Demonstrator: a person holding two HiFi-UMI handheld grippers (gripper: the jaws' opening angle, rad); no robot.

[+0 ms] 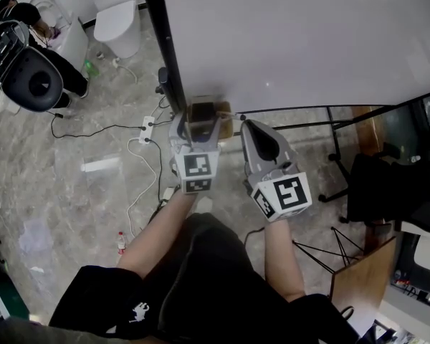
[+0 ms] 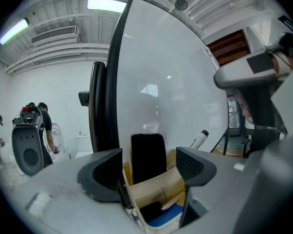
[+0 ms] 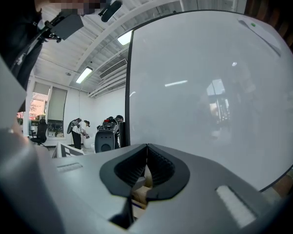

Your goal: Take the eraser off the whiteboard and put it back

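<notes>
A: The whiteboard (image 1: 287, 41) fills the view. Where is the eraser (image 2: 148, 155)?
B: It stands up tall in the box (image 2: 158, 186) at the bottom edge, between the 2 jaws of the left gripper (image 2: 151, 162).
A: Do they hold it?
B: No. They are wide apart, 1 on each side. The right gripper (image 3: 146, 167) is closed and empty, so the left is nearer.

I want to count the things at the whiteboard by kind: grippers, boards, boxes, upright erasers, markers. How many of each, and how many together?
Grippers: 2, the left gripper and the right gripper
Whiteboard: 1
Tan box: 1
Upright black eraser: 1
Marker: 1
Total: 6
</notes>
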